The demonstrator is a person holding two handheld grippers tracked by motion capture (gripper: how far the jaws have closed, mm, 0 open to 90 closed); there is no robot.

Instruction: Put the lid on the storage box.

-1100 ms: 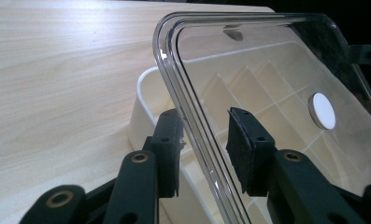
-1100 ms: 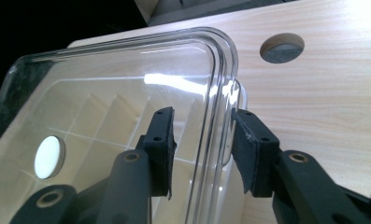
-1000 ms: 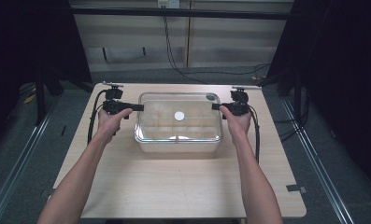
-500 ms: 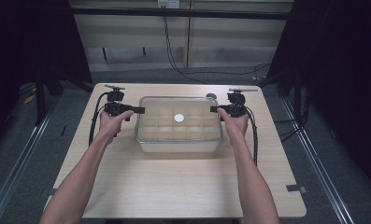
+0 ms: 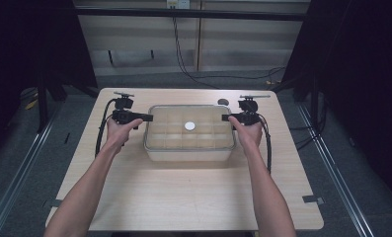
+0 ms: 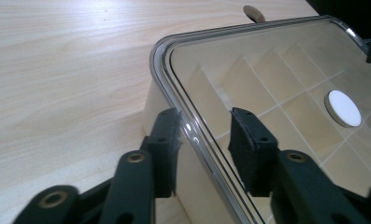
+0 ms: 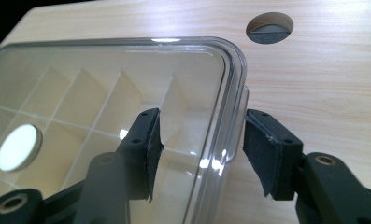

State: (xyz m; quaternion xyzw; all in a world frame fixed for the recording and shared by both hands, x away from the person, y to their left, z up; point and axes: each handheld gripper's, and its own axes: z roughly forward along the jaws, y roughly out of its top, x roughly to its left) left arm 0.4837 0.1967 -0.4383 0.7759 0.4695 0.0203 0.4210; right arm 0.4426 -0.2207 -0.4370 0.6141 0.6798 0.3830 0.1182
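A shallow wooden box [image 5: 188,154] with several compartments stands in the middle of the table under a clear lid [image 5: 174,114]. A white disc [image 5: 189,126] shows through the lid. My left gripper [image 5: 149,117] straddles the lid's left rim [image 6: 192,135]. Its jaws have just been closing a little; the outer pad [image 6: 171,135] is at the rim, and a gap remains on the inner side. My right gripper [image 5: 225,117] straddles the right rim [image 7: 232,93]. Its jaws have just been opening, and both pads stand off the rim.
The light wooden table [image 5: 183,197] has a round cable hole [image 5: 223,102] just behind the box's right end. Cables loop from both grippers along the table's sides. Dark floor and metal rails surround the table.
The clear lid has sunk a little and now lies flush on the box. Both hands stay at the box's ends, barely moved.
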